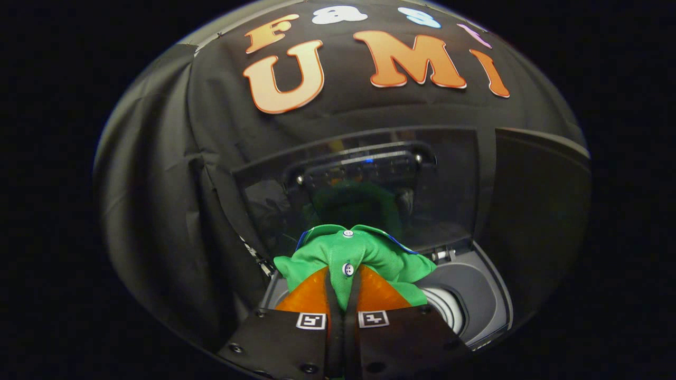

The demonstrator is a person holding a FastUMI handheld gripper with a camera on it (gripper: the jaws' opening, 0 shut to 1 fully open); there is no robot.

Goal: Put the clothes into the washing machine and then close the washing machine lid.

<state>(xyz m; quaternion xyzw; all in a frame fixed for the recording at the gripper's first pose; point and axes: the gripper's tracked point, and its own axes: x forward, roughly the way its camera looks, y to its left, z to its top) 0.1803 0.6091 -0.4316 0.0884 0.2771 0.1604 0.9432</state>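
Green cloth sits pinched in the hand-held gripper [344, 295]: the fingers stand nearly together, with a fold of a buttoned shirt [354, 258] squeezed between them along the button strip. Both fingers press on the fabric, so the hold looks firm.

The shirt bunches up just ahead of the fingertips, collar on the far side, and two white buttons show on the placket. The rest of the garment hangs out of sight below the fingers.

Beyond and below the shirt lies the washer [475, 295], a top-loader with a grey top deck. Its drum mouth [446, 309] shows pale, near right of the fingers. The lid [449, 179] stands raised at the far side, dark and glossy, and it mirrors the gripper and the green cloth.

Handling judgement:
- The shirt is light, soft and limp. It will drape and swing, and it will not hold its shape.
- A pinch on the doubled placket is a good hold, because the thicker seam is less apt to slip than single cloth.
- A loose sleeve or hem may catch on the drum rim, so release it well over the opening.
- The lid is rigid and hinged at the far edge, so take it by its free edge.
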